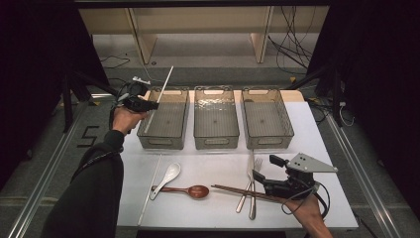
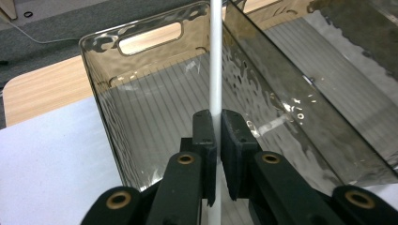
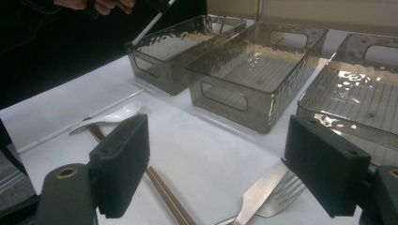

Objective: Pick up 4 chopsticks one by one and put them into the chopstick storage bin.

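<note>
Left gripper (image 1: pixel 148 105) pinches a white chopstick (image 2: pixel 216 56), tilted over the left bin (image 1: pixel 181 119) (one of three smoky bins). Right gripper (image 3: pixel 216 164) stands with jaws spread above the fork (image 3: pixel 286 190) and brown chopsticks (image 3: pixel 169 199).

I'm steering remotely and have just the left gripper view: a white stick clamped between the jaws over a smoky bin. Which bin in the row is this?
Observer: The high view shows three bins in a row; your white chopstick slants over the left bin.
Operator: Is its mate already inside?
Observer: No, a second white chopstick lies on the table, beside a white spoon.
Operator: What is the right gripper doing?
Observer: The right gripper is open, hovering low over a fork and knife, with brown chopsticks just beside them.
</note>
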`<state>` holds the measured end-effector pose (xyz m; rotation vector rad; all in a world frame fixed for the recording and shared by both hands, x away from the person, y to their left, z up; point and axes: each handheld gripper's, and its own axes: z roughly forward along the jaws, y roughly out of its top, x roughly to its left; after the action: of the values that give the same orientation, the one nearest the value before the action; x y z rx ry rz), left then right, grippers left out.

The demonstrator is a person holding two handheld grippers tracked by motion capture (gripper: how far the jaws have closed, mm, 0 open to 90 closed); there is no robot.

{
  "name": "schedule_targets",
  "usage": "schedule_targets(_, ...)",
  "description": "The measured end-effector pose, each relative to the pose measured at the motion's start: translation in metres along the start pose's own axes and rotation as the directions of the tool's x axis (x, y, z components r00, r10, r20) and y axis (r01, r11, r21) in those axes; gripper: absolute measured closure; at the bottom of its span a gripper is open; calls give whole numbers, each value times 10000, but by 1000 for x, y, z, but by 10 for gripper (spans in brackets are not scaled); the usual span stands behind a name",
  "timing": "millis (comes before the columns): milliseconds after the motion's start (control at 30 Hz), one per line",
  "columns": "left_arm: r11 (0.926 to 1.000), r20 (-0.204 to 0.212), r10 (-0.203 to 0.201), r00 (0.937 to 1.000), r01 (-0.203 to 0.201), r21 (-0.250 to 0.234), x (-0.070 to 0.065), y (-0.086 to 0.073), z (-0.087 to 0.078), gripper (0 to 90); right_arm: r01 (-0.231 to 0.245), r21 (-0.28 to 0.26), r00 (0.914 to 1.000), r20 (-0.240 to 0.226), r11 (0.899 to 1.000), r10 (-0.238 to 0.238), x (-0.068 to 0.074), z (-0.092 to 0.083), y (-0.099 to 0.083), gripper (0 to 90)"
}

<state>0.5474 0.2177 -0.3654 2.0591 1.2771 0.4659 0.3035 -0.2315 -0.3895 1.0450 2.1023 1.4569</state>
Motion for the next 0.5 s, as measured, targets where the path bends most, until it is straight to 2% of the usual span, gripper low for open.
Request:
schedule_targets(67, 9999, -132, 90, 9999, -89, 68, 0, -1, 2, 842, -5, 6, 10000, -4, 10000, 5, 0, 0, 0, 234)
schedule_targets(133, 10000, -107, -77, 9999, 77, 41, 2, -2, 5, 842, 6, -6, 10000, -8, 10000, -6, 0, 0, 0, 234)
schedule_targets(300, 9995, -221, -141, 9997, 147, 266, 3, -5, 12, 841, -10, -10, 10000, -17, 10000, 10, 0, 0, 0, 234)
schedule_targets(500, 9994, -282, -131, 9995, 140, 316, 4, -7, 16, 841, -13, -8, 10000, -33, 10000, 13, 0, 0, 0, 234)
